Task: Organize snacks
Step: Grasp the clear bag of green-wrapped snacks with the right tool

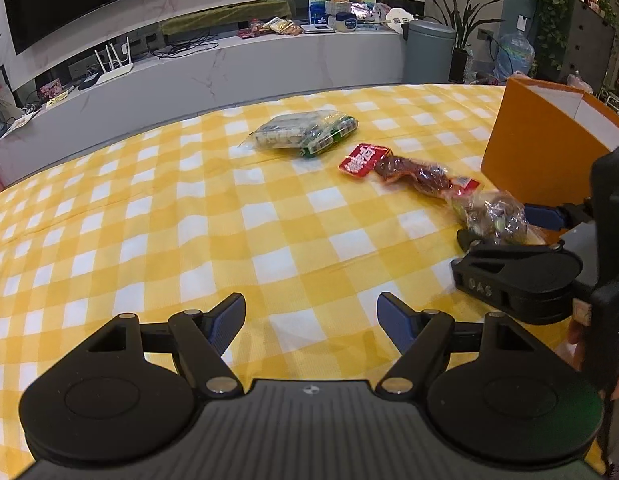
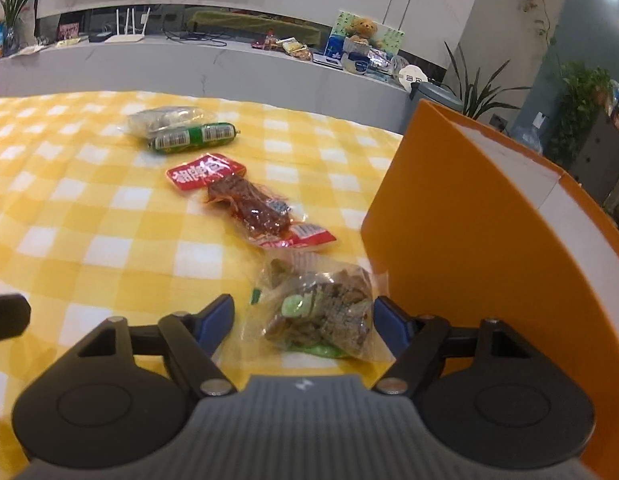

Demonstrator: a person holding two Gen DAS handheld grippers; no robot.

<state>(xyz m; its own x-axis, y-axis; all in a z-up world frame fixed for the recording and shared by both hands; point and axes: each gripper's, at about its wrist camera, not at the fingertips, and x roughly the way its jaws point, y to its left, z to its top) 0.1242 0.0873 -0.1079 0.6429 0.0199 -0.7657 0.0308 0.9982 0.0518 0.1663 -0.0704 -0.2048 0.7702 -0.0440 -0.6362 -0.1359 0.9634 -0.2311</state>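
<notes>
Right gripper (image 2: 303,320) is straddling the clear brown-snack packet (image 2: 321,312), jaws spread, unclenched; orange box (image 2: 469,248) at 3 o'clock. Left gripper (image 1: 311,316) is hovering released.

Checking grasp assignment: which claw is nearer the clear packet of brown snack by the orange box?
Right. The right claw is open with the clear brown snack packet between its fingers. The left claw is open over bare yellow checked cloth, well off to the packet's left.
</notes>
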